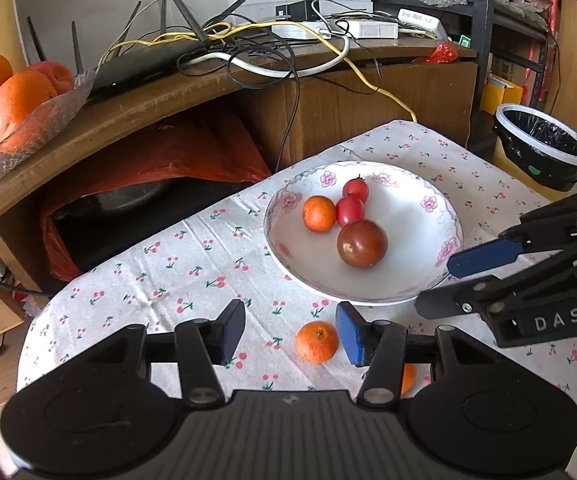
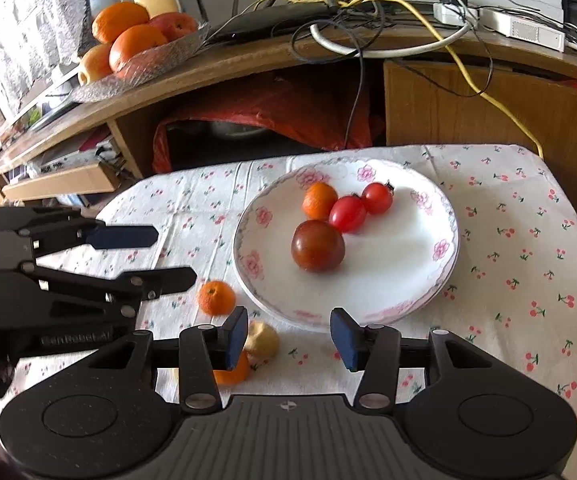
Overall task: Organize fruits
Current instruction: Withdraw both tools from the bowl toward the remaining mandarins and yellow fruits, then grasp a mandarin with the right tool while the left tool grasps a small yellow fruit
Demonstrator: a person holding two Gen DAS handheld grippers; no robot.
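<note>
Table: small table under a white cherry-print cloth (image 1: 192, 264); its far edge and left edge drop off close behind and beside the plate.
Plate: white shallow plate with pink flower rim (image 1: 440, 208), set toward the far edge; bare cloth lies in front of it and to its right.
Plate contents: one small orange mandarin (image 1: 318, 213), two red cherry tomatoes (image 1: 355, 190) touching in a row, one dark red-brown round tomato (image 1: 362, 243) nearest the grippers.
Loose fruit: small orange mandarin on the cloth (image 1: 316, 341), just in front of the plate rim, apart from it.
Left gripper (image 1: 290, 334): jaws spread wide, empty; the loose mandarin sits between the blue pads, near the right-hand pad.
Right gripper (image 2: 288, 336): jaws spread, empty, over the plate's near rim; a pale yellowish fruit (image 2: 262, 340) and another orange fruit (image 2: 232, 372) lie by its left pad.
</note>
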